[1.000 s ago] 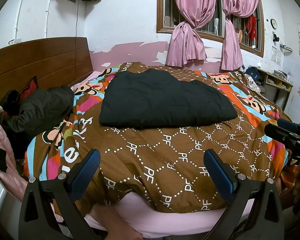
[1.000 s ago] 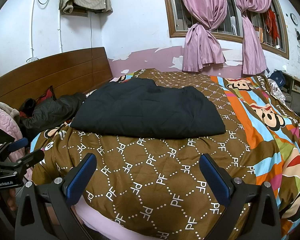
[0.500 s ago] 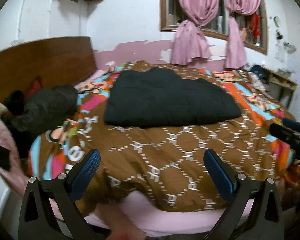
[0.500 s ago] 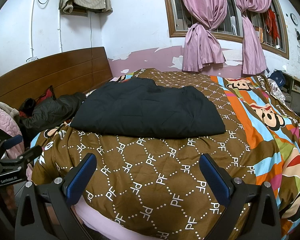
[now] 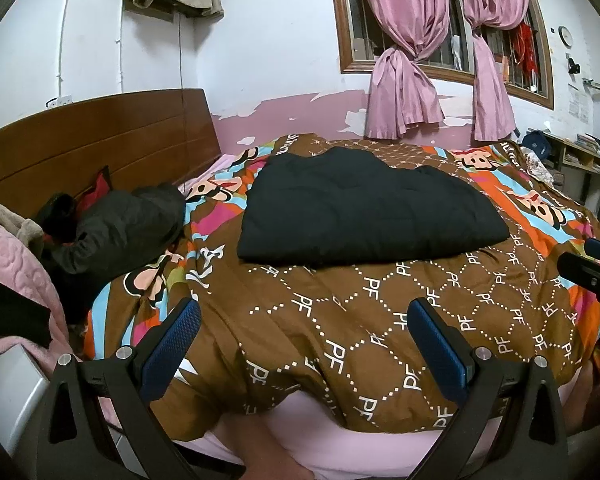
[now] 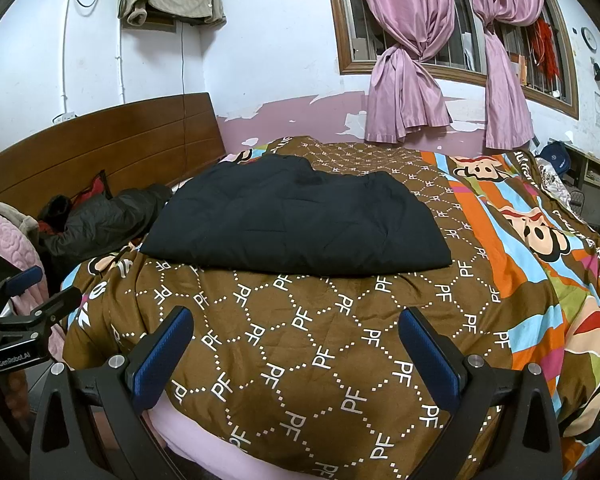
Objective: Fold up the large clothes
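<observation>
Black garment (image 5: 364, 208) lies folded into a flat, roughly rectangular pad on the brown patterned quilt (image 5: 340, 332), toward the middle of the bed, its near edge straight and its far edge humped. Left gripper (image 5: 306, 344) is held off the near edge of the bed, fingers spread wide, nothing between the blue pads (image 5: 172, 344); no contact with the garment. Right gripper (image 6: 296, 354) sits likewise at the bed's near edge, fingers wide apart and empty, well short of the garment (image 6: 296, 216). Each gripper appears at the margin of the other's view. A dark padded jacket (image 5: 120, 228) is heaped by the wooden headboard (image 5: 92, 140), apart from the folded garment. Pink curtains (image 6: 408, 92) hang knotted at the window behind
</observation>
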{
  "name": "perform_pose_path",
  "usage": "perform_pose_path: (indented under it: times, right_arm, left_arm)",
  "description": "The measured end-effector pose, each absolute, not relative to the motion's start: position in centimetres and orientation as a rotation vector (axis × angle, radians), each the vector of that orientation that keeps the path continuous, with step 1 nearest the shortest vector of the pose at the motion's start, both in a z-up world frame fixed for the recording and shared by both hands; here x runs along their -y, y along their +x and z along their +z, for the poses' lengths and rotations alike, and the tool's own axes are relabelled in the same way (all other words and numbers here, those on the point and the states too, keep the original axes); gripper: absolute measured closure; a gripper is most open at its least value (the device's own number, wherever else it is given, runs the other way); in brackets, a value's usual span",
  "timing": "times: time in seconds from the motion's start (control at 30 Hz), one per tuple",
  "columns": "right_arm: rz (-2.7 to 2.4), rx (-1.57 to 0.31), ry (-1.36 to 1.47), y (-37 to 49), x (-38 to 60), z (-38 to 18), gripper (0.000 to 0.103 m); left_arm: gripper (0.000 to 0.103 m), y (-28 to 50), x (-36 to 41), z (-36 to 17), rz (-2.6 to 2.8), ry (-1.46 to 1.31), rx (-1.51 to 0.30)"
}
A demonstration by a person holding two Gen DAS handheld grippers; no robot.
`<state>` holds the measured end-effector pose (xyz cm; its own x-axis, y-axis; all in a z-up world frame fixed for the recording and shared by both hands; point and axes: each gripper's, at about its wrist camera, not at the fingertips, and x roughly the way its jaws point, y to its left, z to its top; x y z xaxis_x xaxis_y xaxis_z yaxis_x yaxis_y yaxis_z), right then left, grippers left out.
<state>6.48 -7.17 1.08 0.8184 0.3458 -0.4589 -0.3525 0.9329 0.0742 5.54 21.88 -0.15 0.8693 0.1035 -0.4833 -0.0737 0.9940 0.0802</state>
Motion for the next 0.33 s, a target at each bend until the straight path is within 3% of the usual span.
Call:
perform_pose_path:
  times: [0.33]
  right_arm:
    - [0.374, -0.491, -0.015, 6.15, 6.82, 0.5, 0.0]
  left_arm:
    - [0.002, 5.45, -21.61, 0.11, 0.087, 0.062, -0.499]
